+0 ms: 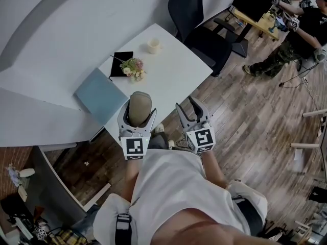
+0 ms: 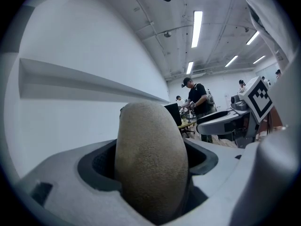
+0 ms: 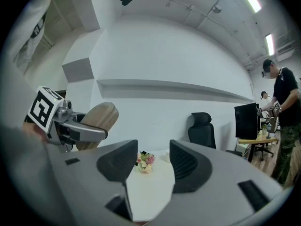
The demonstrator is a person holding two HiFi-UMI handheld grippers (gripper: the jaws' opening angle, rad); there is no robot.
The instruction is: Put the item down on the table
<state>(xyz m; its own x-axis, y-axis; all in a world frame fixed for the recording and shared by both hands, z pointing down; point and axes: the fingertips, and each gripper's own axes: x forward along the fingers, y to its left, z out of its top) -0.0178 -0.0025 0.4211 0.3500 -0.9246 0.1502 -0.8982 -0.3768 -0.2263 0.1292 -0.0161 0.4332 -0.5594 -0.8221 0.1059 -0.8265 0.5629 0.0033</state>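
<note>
A tan, oval, rough-surfaced item (image 1: 139,106) stands upright between the jaws of my left gripper (image 1: 139,112), which is shut on it. In the head view it hangs over the near edge of the white table (image 1: 173,70). In the left gripper view the item (image 2: 149,145) fills the gap between the pads. My right gripper (image 1: 186,105) is held beside it, to the right, over the table's near corner. Its jaws stand partly apart with nothing between them (image 3: 150,166). From the right gripper view the held item (image 3: 98,119) shows at the left.
On the table lie a small bunch of flowers (image 1: 133,68), a black notebook (image 1: 121,64), a pale cup (image 1: 154,45) and a blue-grey pad (image 1: 100,94). A black office chair (image 1: 196,19) stands behind it. A person (image 1: 291,40) sits at a far desk on the wooden floor.
</note>
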